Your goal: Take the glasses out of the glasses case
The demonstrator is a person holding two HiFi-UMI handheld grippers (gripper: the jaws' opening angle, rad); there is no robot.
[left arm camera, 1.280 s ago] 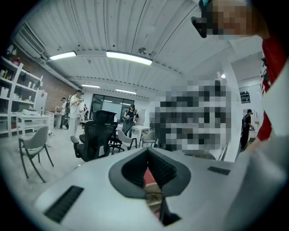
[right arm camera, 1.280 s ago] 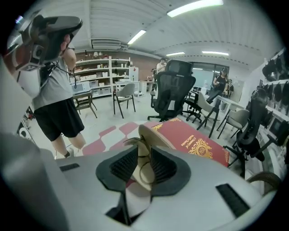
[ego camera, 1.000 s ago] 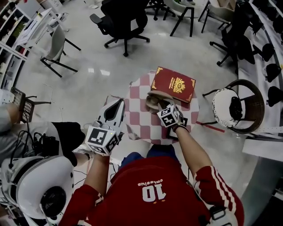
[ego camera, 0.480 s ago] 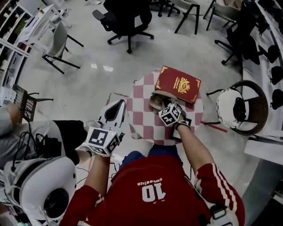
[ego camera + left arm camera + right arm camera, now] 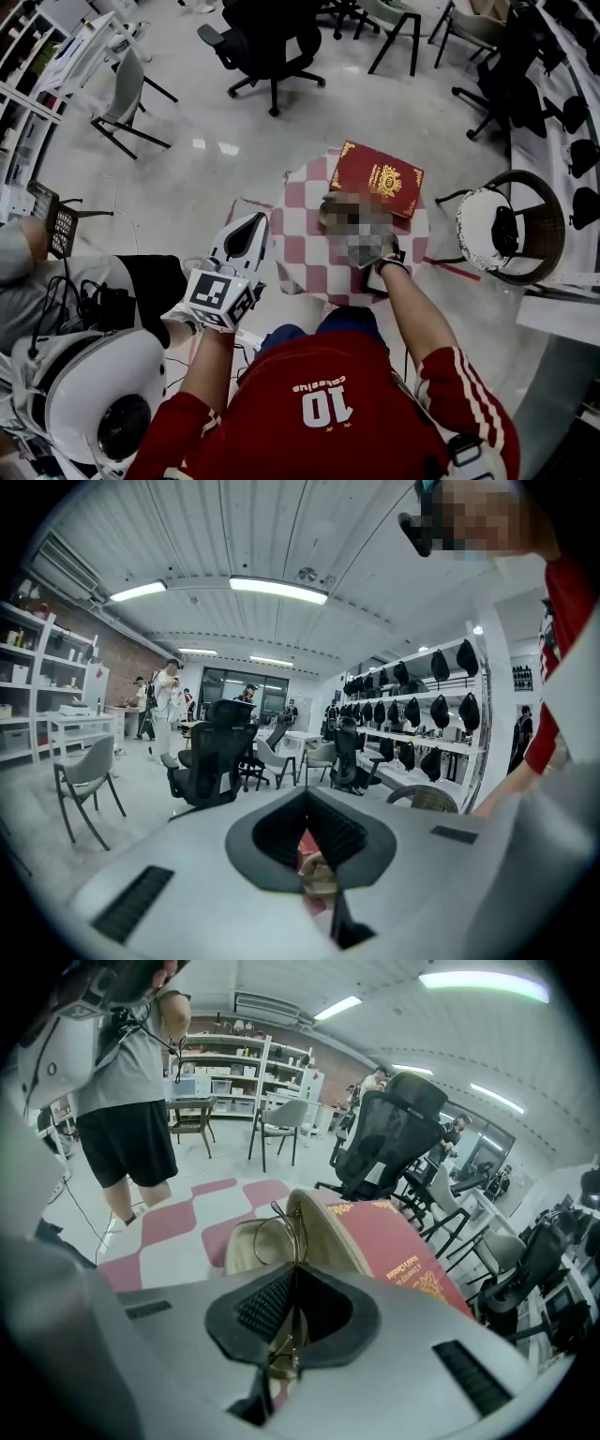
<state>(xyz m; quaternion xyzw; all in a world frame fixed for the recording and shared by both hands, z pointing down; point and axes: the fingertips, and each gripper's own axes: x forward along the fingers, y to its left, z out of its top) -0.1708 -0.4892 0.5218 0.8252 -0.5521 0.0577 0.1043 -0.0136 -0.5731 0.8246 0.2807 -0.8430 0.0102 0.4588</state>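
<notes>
Right arm stretched forward, right gripper pinching thin gold wire-framed glasses at open beige glasses case; left gripper closed, empty, near left.

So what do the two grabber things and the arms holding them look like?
Both are smooth pale grey shells narrowing to jaws lined with dark ribbed pads. The left gripper carries a cube of black-and-white square markers; the right gripper is blurred over in the head view. The person's red jersey has white stripes along the short sleeves.
</notes>
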